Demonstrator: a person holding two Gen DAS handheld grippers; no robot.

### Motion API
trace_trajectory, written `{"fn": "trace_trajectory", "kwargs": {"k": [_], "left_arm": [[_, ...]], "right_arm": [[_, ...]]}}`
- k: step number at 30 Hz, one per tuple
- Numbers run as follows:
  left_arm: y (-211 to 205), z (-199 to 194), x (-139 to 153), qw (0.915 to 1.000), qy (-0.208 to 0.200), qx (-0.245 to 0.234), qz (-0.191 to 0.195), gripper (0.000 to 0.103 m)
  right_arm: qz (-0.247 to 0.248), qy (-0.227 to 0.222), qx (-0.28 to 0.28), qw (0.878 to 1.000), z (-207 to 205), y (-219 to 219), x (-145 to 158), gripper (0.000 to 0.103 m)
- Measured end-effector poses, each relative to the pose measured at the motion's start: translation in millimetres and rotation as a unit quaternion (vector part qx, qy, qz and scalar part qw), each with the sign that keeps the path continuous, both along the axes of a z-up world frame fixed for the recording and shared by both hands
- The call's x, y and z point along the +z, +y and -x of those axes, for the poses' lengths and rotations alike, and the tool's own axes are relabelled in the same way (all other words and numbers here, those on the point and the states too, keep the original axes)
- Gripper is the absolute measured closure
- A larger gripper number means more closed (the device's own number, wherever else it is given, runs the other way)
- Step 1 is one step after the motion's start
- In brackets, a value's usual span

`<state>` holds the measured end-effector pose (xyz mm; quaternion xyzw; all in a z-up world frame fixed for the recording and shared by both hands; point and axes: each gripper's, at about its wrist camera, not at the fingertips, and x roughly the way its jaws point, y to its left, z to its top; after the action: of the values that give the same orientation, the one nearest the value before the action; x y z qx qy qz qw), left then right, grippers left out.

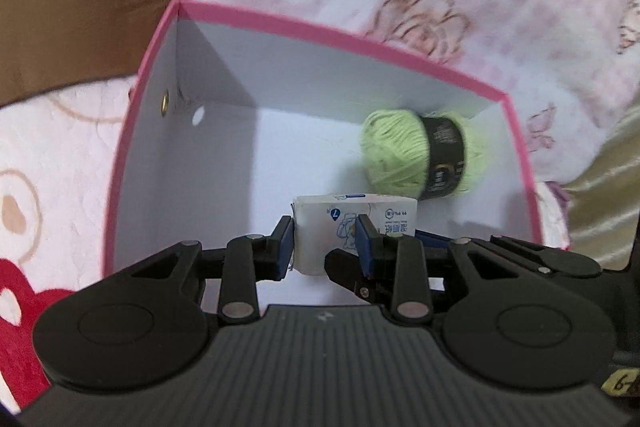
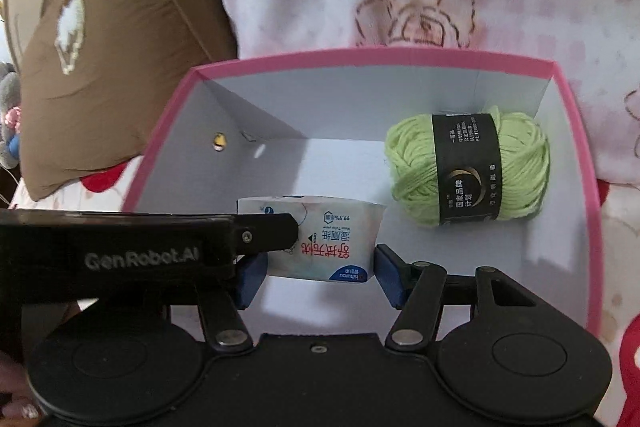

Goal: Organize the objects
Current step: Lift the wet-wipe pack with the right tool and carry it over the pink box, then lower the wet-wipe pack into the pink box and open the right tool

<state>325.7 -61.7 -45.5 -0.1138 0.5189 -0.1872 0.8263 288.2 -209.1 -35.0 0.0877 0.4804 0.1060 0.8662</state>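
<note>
Your left gripper (image 1: 324,247) is clamped narrow on the white wipes pack (image 1: 352,227), low in the centre of the left wrist view, over the white floor of the pink-rimmed box (image 1: 320,31). In the right wrist view your right gripper (image 2: 316,273) stands half-wide around the same pack at lower centre, its blue pads just beside the pack's ends; whether they press I cannot tell. The green yarn ball (image 2: 468,169) lies in the box's right far corner.
</note>
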Motion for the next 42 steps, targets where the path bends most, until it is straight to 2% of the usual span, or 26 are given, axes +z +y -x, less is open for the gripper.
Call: {"fn": "trace_trajectory", "kwargs": {"k": [5,8,11,17,19,20,22,26,31,36,42], "left_arm": [[-3.1,-2.5,-19.8,0.9996,0.003,0.024,-0.015,0.072],[-4.4,-8.7,-28.4,0.9995,0.009,0.027,-0.011,0.072],[-5.2,-11.4,-31.6,0.9995,0.015,0.026,-0.001,0.072],[-11.7,-15.9,-29.5,0.9994,0.007,0.027,-0.021,0.073],[-10.5,-17.0,-29.9,0.9989,0.008,0.034,-0.031,0.074],[-8.7,-17.4,-31.7,0.9985,0.014,0.041,-0.034,0.075],[-5.1,-15.9,-35.0,0.9983,0.02,0.049,-0.024,0.075],[-2.3,-13.2,-37.6,0.9987,0.018,0.045,-0.014,0.075],[-5.6,-5.6,-27.9,0.9994,0.004,0.029,-0.019,0.076],[2.3,8.8,-4.2,0.9991,-0.028,0.01,-0.029,0.076],[22.8,33.3,28.7,0.9988,-0.037,-0.021,-0.022,0.076]], "right_arm": [[0.035,0.025,0.011,0.999,-15.1,9.1,-17.4,0.044],[0.046,0.029,0.012,0.998,-19.5,12.7,-26.3,0.045],[0.046,0.031,0.002,0.998,-20.3,7.8,-30.3,0.046],[0.04,0.017,-0.006,0.999,-16.5,-0.1,-30.0,0.049],[0.046,0.011,-0.011,0.999,-18.0,-0.5,-27.9,0.055],[0.056,0.009,-0.014,0.998,-18.4,0.7,-27.5,0.063],[0.069,0.014,-0.013,0.997,-19.7,2.7,-28.5,0.071],[0.061,0.02,-0.019,0.998,-20.0,0.5,-30.5,0.073],[0.049,-0.003,-0.018,0.999,-9.5,-1.5,-20.9,0.073],[0.072,-0.031,0.003,0.997,9.4,2.1,-6.8,0.072],[0.071,-0.057,0.022,0.996,41.8,1.0,19.4,0.071]]}}
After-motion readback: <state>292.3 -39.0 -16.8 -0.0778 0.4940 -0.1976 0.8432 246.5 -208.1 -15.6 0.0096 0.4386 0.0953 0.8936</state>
